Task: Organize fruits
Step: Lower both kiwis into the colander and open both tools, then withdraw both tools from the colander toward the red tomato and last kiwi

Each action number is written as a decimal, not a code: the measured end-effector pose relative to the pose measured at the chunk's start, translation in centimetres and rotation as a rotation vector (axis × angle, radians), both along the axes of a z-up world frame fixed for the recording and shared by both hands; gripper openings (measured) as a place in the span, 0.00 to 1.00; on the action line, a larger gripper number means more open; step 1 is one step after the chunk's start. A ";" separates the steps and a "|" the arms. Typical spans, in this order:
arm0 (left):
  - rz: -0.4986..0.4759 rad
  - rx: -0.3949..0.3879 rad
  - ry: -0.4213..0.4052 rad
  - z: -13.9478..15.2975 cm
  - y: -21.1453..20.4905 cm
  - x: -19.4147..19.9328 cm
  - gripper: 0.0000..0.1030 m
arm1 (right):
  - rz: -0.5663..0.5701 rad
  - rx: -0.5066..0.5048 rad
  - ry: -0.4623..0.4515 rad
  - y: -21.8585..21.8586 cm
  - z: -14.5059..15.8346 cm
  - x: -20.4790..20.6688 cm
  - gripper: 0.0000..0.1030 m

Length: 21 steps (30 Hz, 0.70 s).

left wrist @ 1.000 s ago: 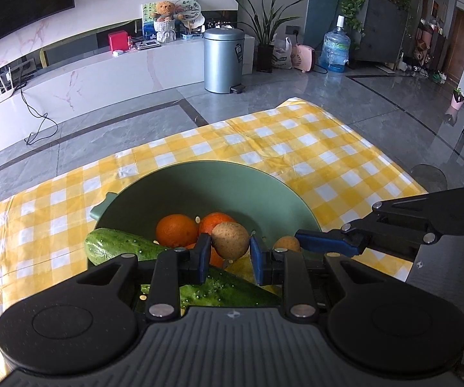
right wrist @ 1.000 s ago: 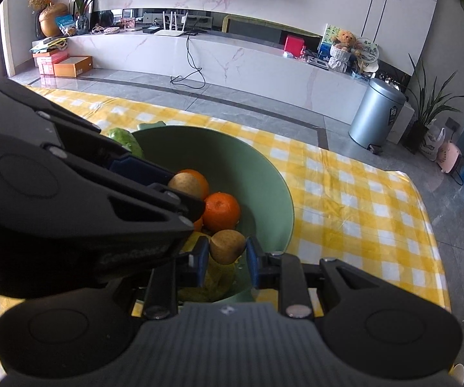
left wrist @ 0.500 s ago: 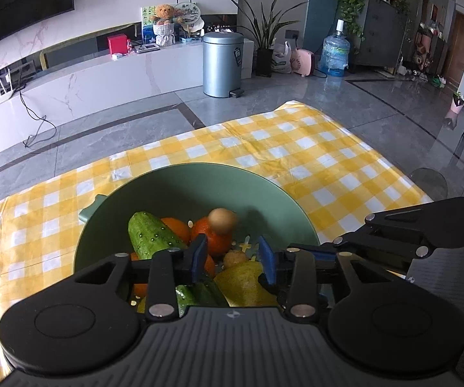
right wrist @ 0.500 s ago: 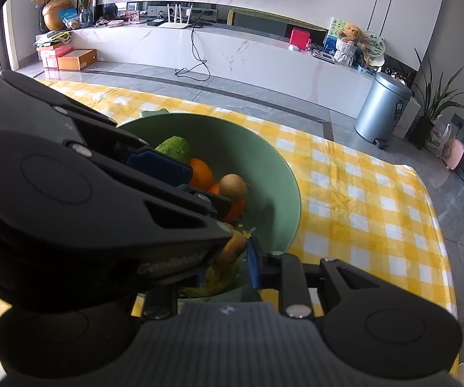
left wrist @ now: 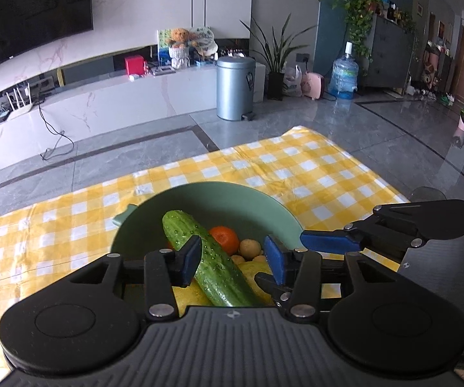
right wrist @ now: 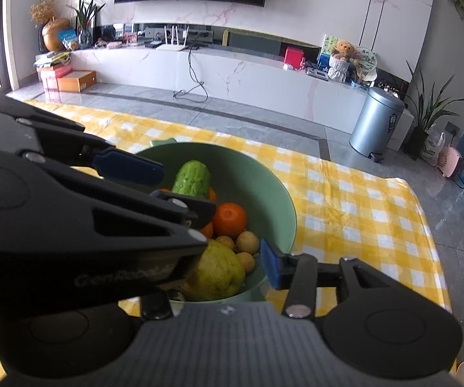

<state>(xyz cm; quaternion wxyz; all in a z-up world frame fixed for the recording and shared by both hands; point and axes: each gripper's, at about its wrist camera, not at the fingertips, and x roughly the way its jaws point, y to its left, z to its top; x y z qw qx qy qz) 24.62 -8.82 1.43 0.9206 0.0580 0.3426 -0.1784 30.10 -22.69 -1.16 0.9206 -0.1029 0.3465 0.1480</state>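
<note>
A green bowl (left wrist: 273,208) sat on a yellow-and-white checked cloth (left wrist: 312,174) and held all the produce. A cucumber (left wrist: 212,258) lay slanting across the pile, its far end propped up toward the bowl's back wall. Just beside it was an orange (left wrist: 224,238), with a second orange mostly hidden beneath the cucumber. Several small brown round fruits (right wrist: 247,242) clustered beside the orange near the bowl's front, and a large yellow-green fruit (right wrist: 217,272) filled the near part of the bowl, touching them. The left gripper (left wrist: 232,258) hung over the near rim with its jaws spread; they had just been opening, and though the cucumber showed in the gap below, neither blue pad pressed on it. The right gripper (right wrist: 232,262) hovered just beside it at the bowl's near edge, its jaws likewise parted after just opening. Only its right pad could be seen, clear of the fruit, while the left gripper's black body covered the other. Nothing was pinched by either gripper. Beyond the cloth stood a metal bin (left wrist: 235,88) on the grey floor, near a long white cabinet (right wrist: 232,74).
</note>
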 end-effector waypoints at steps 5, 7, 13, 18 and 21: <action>0.022 -0.017 -0.028 1.4 0.9 -2.1 0.53 | -0.030 0.051 -0.029 -0.1 0.9 -2.4 0.52; 0.033 -0.020 -0.040 1.9 1.4 -3.1 0.53 | -0.044 0.071 -0.034 -0.2 1.1 -3.4 0.53; 0.039 -0.025 -0.047 2.5 2.9 -6.0 0.56 | -0.095 0.169 -0.027 0.0 0.9 -6.7 0.59; 0.056 -0.032 -0.024 2.3 4.5 -7.7 0.56 | -0.127 0.254 0.018 0.5 0.1 -9.0 0.62; 0.067 -0.034 -0.003 1.8 5.5 -8.5 0.56 | -0.130 0.274 0.031 1.2 -0.4 -10.1 0.62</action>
